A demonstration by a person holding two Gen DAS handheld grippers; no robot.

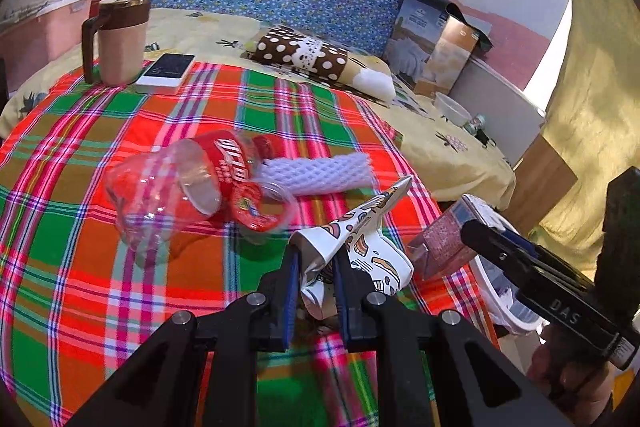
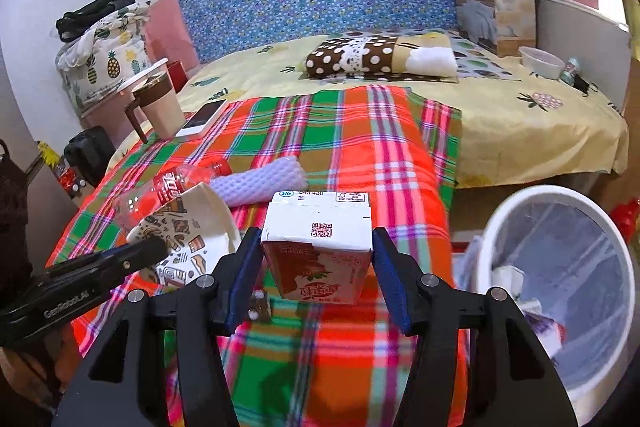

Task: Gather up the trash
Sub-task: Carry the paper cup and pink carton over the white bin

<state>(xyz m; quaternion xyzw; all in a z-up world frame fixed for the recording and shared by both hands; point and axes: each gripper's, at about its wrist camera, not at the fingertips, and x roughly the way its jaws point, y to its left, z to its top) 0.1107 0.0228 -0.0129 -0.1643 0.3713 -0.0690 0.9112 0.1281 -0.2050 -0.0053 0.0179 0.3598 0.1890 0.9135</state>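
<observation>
My left gripper (image 1: 318, 261) is shut on a crumpled patterned paper cup (image 1: 360, 227), held just above the plaid cloth (image 1: 80, 267). An empty clear bottle with a red label (image 1: 192, 187) lies on the cloth to its left. A white foam net sleeve (image 1: 320, 171) lies beside the bottle. My right gripper (image 2: 316, 255) is shut on a red and white drink carton (image 2: 320, 223), pads against both its sides. In the right wrist view the left gripper (image 2: 154, 251) holds the paper cup (image 2: 192, 227) at the left. A white bin with a clear liner (image 2: 560, 193) stands low on the right.
A brown-lidded mug (image 1: 120, 39) and a phone (image 1: 166, 73) sit at the cloth's far left corner. A spotted pillow (image 1: 320, 55), a bedding box (image 1: 432, 43) and a white bowl (image 1: 452, 109) lie farther back on the bed. The bed's edge drops off beside the bin.
</observation>
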